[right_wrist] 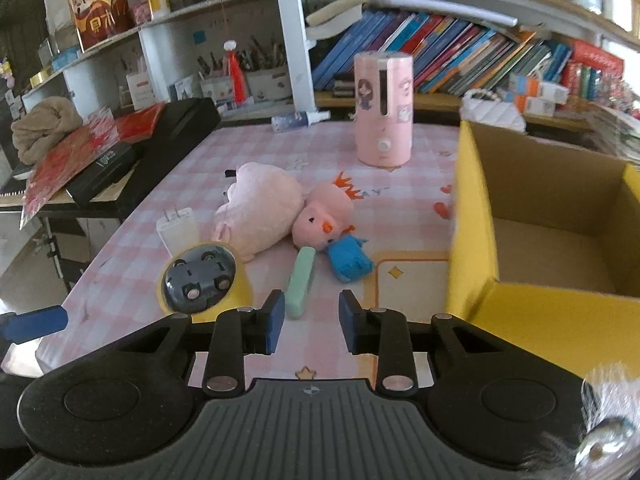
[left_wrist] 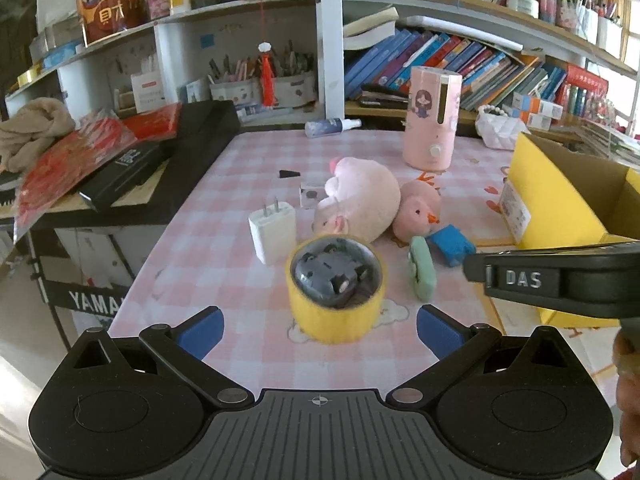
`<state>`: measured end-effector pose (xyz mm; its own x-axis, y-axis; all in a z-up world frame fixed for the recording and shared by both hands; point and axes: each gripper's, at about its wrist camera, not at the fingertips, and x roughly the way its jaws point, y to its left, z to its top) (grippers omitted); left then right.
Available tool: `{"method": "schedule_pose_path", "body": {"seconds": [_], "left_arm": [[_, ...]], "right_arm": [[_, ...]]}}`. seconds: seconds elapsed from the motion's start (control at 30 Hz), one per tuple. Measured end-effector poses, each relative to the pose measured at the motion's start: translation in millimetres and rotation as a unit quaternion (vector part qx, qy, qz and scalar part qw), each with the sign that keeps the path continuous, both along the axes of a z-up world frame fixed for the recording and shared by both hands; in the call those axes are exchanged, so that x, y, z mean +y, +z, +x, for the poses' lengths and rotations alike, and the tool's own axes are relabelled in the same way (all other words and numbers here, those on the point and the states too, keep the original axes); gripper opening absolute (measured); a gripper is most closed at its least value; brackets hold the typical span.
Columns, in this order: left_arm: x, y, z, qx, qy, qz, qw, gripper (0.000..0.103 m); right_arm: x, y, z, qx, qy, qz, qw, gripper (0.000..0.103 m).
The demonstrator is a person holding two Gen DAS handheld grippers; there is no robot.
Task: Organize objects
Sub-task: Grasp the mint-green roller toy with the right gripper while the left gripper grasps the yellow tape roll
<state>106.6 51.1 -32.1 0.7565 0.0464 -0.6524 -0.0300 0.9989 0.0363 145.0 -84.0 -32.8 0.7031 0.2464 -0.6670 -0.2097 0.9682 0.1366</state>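
My right gripper [right_wrist: 311,322] hangs over the near edge of the pink checked table [right_wrist: 188,168], its blue pads drawn fairly close together with nothing between them. Just ahead of its left pad lies a mint-green oblong case [right_wrist: 302,282], untouched. Beyond that sit a blue toy block [right_wrist: 349,261], a pink chick plush [right_wrist: 322,216] and a larger pink pig plush [right_wrist: 260,208], all lying together.

To the right of this gripper stands the open yellow cardboard box [right_wrist: 472,216]. As far as I can see into it, its floor is bare, so I judge that the sorting has hardly begun.

My left gripper [left_wrist: 318,330] has its jaws spread wide and empty. Directly ahead of it, centred between the pads but beyond them, stands a yellow tape roll [left_wrist: 336,312] with a dark toy car [left_wrist: 326,274] tucked inside. A white plug adapter [left_wrist: 273,231] stands just behind the roll, to the left.

Further off stands a tall pink humidifier [left_wrist: 431,120], with a small spray bottle [left_wrist: 330,126] lying at the far edge. Everything remains on the table; all is left to do.
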Motion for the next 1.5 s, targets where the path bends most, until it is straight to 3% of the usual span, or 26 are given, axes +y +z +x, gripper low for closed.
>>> {"method": "schedule_pose_path", "body": {"seconds": [0.67,0.73,0.83,1.07,1.17,1.27,1.5], "left_arm": [[-6,-30,64,0.07,0.018,0.027,0.997,0.103],[-8,-32,69,0.072,0.016,0.03,0.9968,0.103],[-12,-36,78,0.075,0.013,0.038,0.9964,0.103],[-17,-45,96,0.085,0.011,0.031,0.9958,0.1],[-18,-51,101,0.091,-0.001,0.032,0.9953,0.086],[-12,-49,99,0.09,0.004,0.017,0.9958,0.085],[1,-11,71,0.013,0.023,-0.011,0.9996,0.085]], "right_arm": [[30,-54,99,0.098,0.072,-0.018,0.992,0.029],[33,-55,101,0.087,0.087,-0.028,0.992,0.019],[26,-50,103,0.081,0.096,-0.01,0.992,0.018],[1,-13,93,0.009,0.1,0.023,0.995,0.018],[-5,-5,88,-0.009,0.095,0.022,0.995,0.018],[-10,-4,83,-0.012,0.089,0.021,0.996,0.018],[-13,4,64,-0.02,0.075,0.023,0.997,0.018]]}}
